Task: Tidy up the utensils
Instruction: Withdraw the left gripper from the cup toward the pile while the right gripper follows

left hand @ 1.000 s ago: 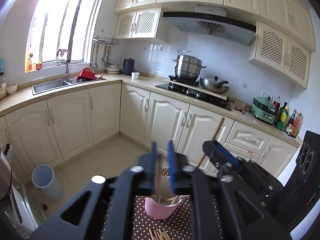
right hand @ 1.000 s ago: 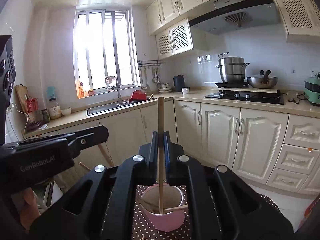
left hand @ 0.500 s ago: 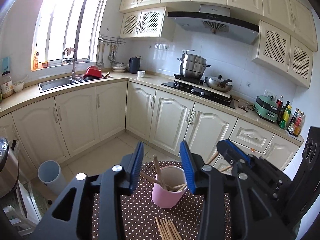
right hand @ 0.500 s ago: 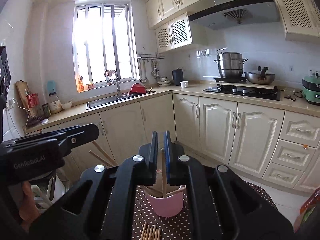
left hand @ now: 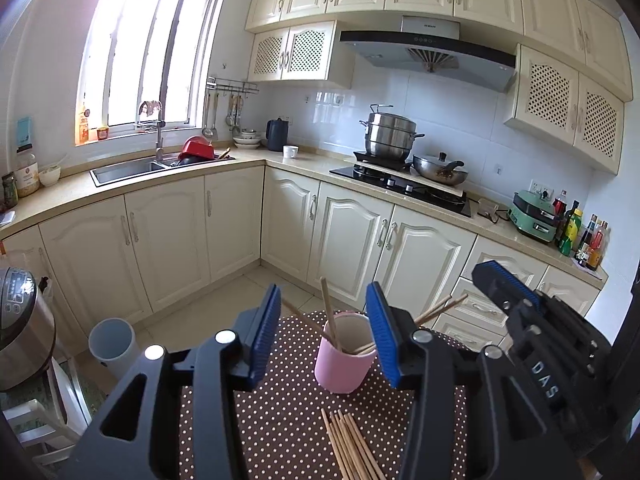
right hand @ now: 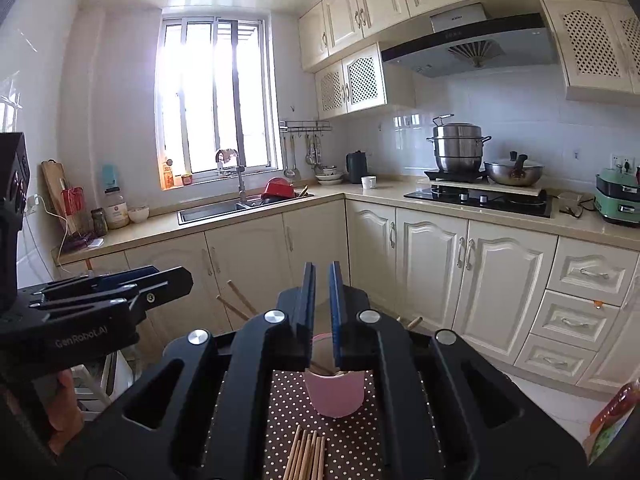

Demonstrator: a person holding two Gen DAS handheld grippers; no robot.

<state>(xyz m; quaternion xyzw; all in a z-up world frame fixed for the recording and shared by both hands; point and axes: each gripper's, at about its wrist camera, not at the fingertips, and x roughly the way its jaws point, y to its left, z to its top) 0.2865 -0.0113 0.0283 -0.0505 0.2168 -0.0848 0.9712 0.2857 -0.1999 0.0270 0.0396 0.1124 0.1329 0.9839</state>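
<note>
A pink cup [left hand: 345, 354] stands on a brown polka-dot cloth [left hand: 280, 420] and holds several wooden chopsticks that lean out of it. A bundle of loose chopsticks [left hand: 352, 446] lies on the cloth in front of the cup. My left gripper [left hand: 324, 316] is open and empty, its blue pads either side of the cup, above and short of it. My right gripper [right hand: 321, 304] has its jaws nearly together with a narrow gap and nothing between them, above the cup [right hand: 335, 394]. The loose chopsticks [right hand: 306, 456] lie below it.
The right gripper [left hand: 520, 320] shows at the right of the left wrist view. The left gripper [right hand: 100, 308] shows at the left of the right wrist view. Cream cabinets [left hand: 352, 240] stand beyond the table. A grey bin [left hand: 112, 344] and a rice cooker [left hand: 20, 320] stand at the left.
My left gripper opened wide and drew back from the cup. My right gripper let a chopstick drop into the cup and now holds nothing, its jaws slightly parted.
</note>
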